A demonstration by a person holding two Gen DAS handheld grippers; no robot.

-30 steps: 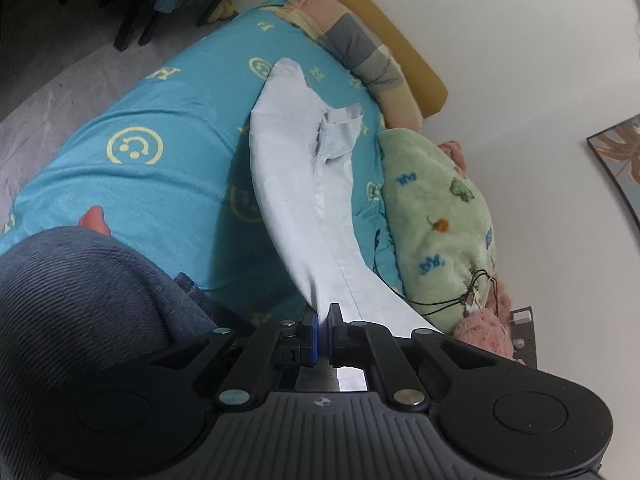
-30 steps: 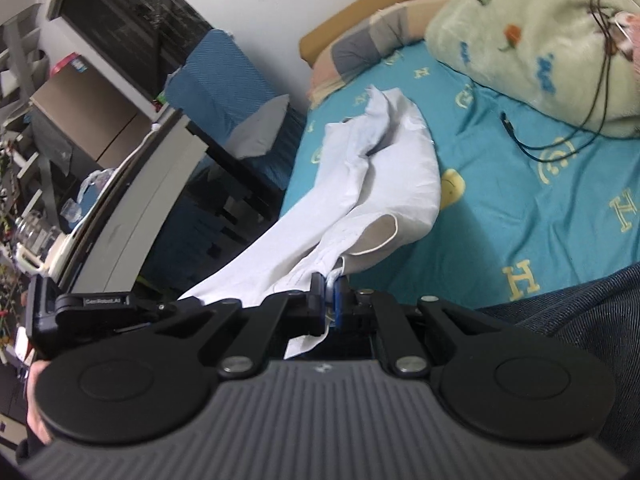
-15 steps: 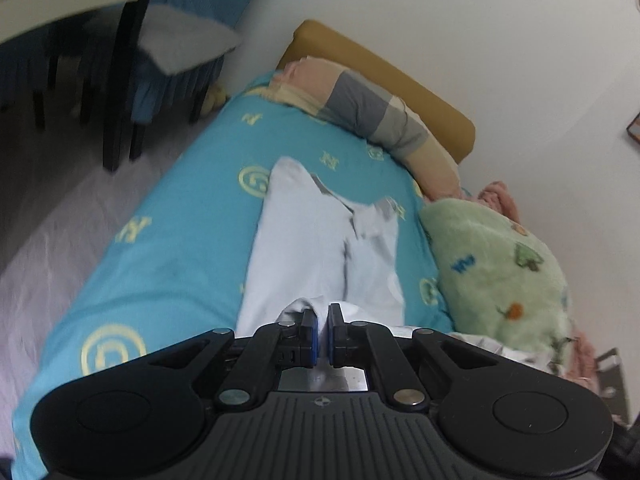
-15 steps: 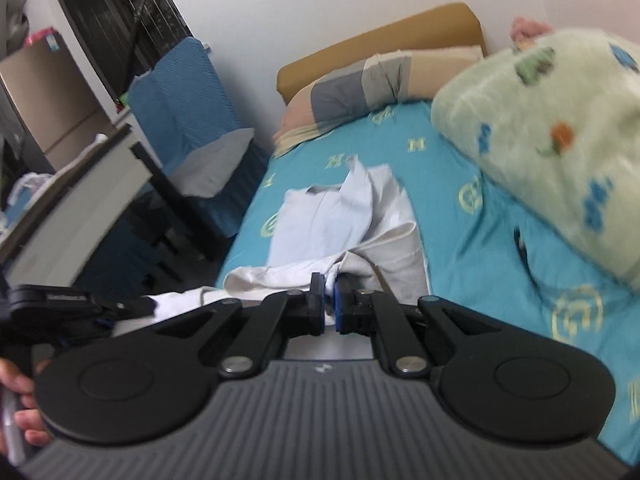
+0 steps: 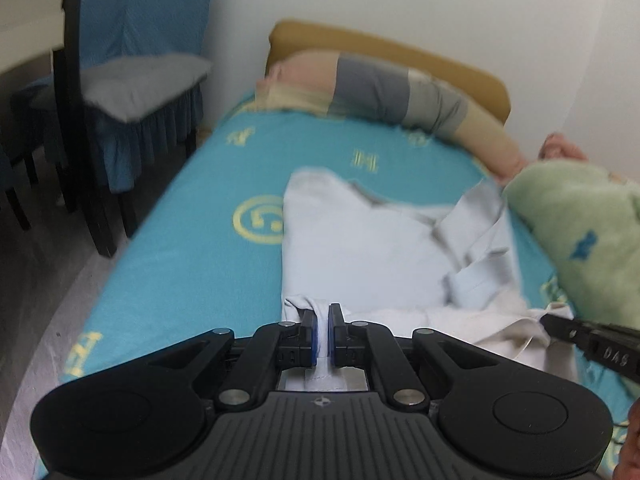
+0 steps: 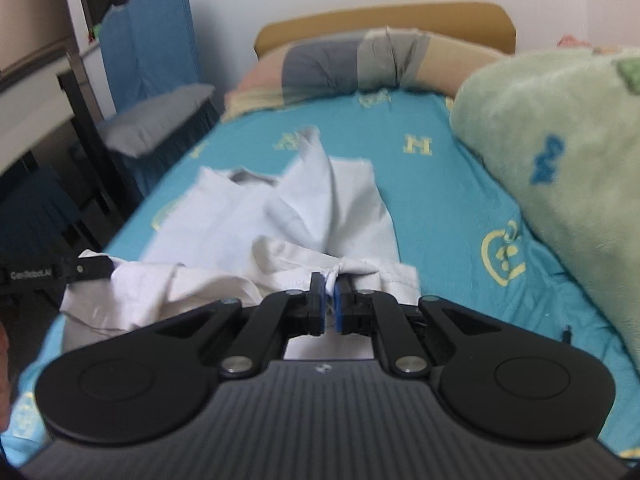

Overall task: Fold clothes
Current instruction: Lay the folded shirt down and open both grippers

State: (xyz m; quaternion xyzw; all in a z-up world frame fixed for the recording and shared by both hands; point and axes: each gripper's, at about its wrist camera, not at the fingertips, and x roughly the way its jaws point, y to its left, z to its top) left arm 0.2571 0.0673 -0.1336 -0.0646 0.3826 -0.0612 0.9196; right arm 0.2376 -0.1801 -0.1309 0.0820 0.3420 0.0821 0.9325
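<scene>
On the near part of the turquoise bed (image 5: pixel 192 264), both tools, left (image 5: pixel 322 330) and right (image 6: pixel 329 302), clamp the white shirt's (image 5: pixel 360 248) hem, best lowered evenly, taut, for a straight fold.

Motion blur softens the pillow (image 5: pixel 384 92) and the sheet's yellow print (image 5: pixel 258 220). The white shirt (image 5: pixel 360 256) has its near hem hidden behind the left gripper (image 5: pixel 322 334). The chair (image 5: pixel 132 80) is cropped at the frame's top.
</scene>
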